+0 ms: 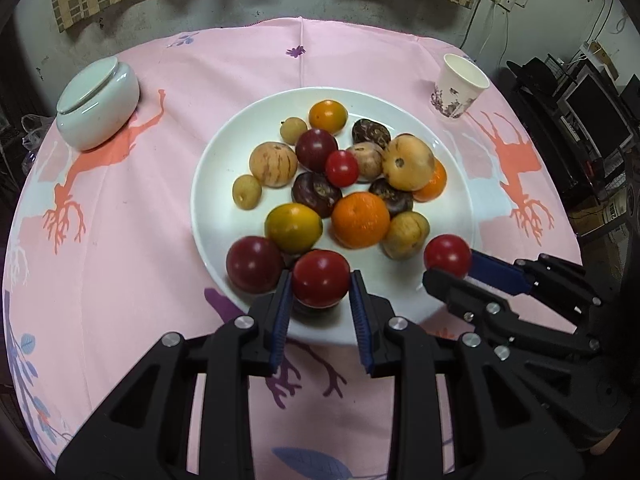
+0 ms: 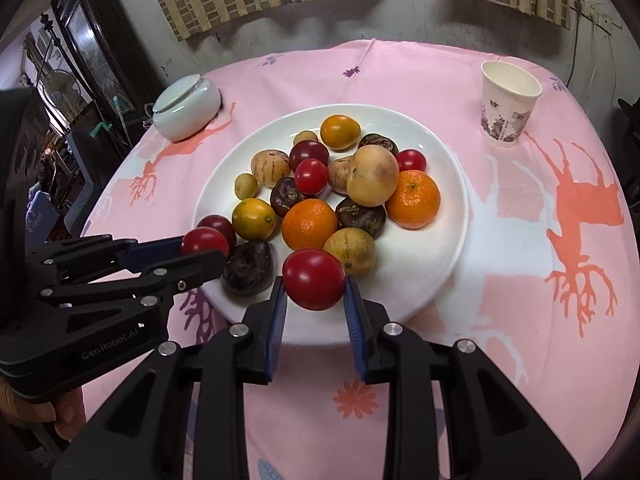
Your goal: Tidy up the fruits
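Left gripper: clamped on a round red tomato, above the near rim
Right gripper: gripping another glossy red tomato
Round white plate: mixed fruit piled centre
Far right: white paper cup

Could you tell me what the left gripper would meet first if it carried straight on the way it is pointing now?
Probably the white plate near its front rim. The left gripper, shut on a red tomato, points steeply down there, beside a dark red fruit; depth is uncertain.
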{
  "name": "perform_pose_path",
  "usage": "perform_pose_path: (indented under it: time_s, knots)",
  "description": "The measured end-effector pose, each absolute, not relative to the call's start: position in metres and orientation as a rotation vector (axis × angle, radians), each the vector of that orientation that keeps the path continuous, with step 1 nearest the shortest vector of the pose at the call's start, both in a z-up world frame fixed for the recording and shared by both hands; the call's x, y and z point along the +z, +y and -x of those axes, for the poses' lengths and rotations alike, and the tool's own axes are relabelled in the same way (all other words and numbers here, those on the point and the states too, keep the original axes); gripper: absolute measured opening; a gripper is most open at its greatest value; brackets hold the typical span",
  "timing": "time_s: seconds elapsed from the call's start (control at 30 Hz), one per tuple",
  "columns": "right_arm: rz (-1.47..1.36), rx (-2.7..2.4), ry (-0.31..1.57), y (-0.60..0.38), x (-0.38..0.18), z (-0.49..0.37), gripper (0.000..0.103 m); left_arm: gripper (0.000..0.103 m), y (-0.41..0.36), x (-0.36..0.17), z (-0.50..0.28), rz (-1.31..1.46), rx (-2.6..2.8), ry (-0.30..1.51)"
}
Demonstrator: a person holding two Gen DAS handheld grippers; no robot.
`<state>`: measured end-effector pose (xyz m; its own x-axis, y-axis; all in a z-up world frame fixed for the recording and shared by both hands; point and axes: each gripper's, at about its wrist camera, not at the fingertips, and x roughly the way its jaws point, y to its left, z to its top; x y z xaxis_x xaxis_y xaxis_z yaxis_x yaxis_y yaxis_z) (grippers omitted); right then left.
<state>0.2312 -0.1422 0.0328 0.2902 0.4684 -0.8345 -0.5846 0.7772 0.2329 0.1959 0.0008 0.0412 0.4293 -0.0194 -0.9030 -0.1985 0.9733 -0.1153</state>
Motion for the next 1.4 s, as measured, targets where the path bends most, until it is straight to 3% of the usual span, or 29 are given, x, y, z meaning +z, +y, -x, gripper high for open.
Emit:
perform_pose_path:
  time_s: [0.2, 0.33, 0.47, 0.53, 0.63, 0.73, 0.83, 1.0, 1.4]
  knots:
    - [0.127, 0.66, 1.083, -0.133, 0.021, -0.243, 0.031, 0.031, 0.003, 0.03, -0.21, 0.198, 0.147, 1.16]
    - [0.106, 0.64, 1.093, -0.138, 0.019, -0.244, 0.031, 0.055, 0.006, 0.031, -0.209, 0.195, 0.176, 1.143]
    - [0.099, 0.626, 1.09, -0.146, 0.021, -0.241, 0.031, 0.06, 0.006, 0.034, -0.206, 0.193, 0.184, 1.145]
    - [0.093, 0.628, 1.084, -0.15, 0.025, -0.236, 0.031, 0.073, 0.006, 0.037, -0.201, 0.183, 0.202, 1.147]
    - [0.103, 0.628, 1.089, -0.157, 0.028, -0.226, 0.032, 0.08, 0.005, 0.043, -0.187, 0.163, 0.216, 1.137]
    - [0.109, 0.621, 1.103, -0.168, 0.027, -0.211, 0.035, 0.082, 0.006, 0.045, -0.172, 0.177, 0.233, 1.145]
    - [0.111, 0.614, 1.107, -0.177, 0.028, -0.192, 0.059, 0.086, 0.006, 0.045, -0.154, 0.185, 0.243, 1.156]
    - [0.125, 0.627, 1.116, -0.185, 0.032, -0.164, 0.059, 0.094, 0.007, 0.046, -0.128, 0.219, 0.269, 1.18]
    - [0.142, 0.651, 1.077, -0.188, 0.054, -0.131, 0.06, 0.101, 0.001, 0.056, -0.092, 0.259, 0.253, 1.182]
